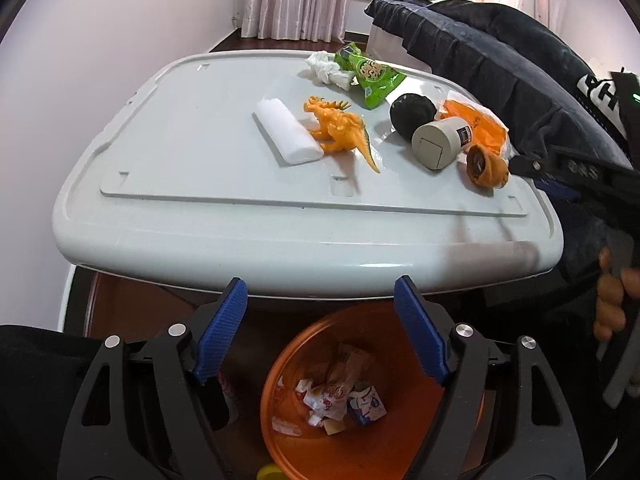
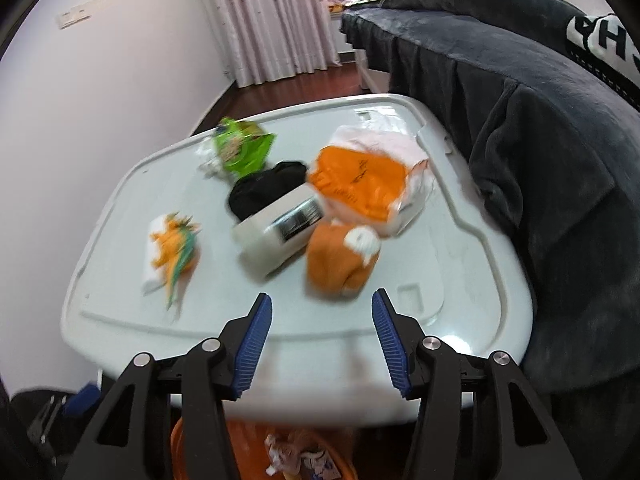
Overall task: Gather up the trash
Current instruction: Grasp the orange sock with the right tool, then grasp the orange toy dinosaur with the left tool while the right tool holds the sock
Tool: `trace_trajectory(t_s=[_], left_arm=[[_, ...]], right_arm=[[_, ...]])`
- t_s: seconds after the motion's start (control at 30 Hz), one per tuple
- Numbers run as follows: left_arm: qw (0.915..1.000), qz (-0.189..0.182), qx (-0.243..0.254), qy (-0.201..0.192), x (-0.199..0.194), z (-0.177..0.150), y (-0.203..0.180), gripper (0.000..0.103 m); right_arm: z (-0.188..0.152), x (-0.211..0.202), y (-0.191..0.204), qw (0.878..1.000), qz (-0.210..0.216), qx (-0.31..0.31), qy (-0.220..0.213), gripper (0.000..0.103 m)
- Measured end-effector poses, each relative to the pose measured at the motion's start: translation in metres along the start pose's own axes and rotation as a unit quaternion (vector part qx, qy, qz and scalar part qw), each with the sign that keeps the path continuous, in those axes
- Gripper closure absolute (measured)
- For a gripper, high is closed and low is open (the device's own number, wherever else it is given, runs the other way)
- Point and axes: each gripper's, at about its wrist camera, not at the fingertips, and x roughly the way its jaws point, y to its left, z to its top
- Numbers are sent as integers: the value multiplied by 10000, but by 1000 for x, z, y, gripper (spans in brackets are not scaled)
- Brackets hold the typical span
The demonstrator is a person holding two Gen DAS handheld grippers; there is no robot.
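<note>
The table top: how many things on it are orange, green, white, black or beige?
Orange: 3, dinosaur, plastic bag, rolled sock
White: 2, foam block, crumpled tissue
Green: 1, snack packet
Black: 1, bundle
Beige: 1, cup
Total: 8

- Right wrist view smears with motion blur; print on the green packet (image 2: 243, 147) is unreadable.
- The bin (image 1: 296, 352) is cut by the bottom edge and partly hidden behind blue pads (image 1: 420, 332).
- Wrappers (image 1: 340, 396) inside are too small to identify.

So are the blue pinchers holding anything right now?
No. The left gripper is open and empty above the orange bin; the right gripper is open and empty over the white table.
</note>
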Motion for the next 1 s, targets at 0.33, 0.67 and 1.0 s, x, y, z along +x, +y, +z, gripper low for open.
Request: trace_trajectory(t_s=[0.33,0.67,1.0], left_arm=[[9999,-18,-97,85,7,-5,8,29],[9997,-55,-175,160,13,-4,10,29],[9995,79,-210,244,18,-5,12,29]], right_arm=[[16,42,-1,9996,-125,150,207,51],[18,70,-1,9986,-431,-28,320,50],[15,63,-10,9994,-239,169,182,73]])
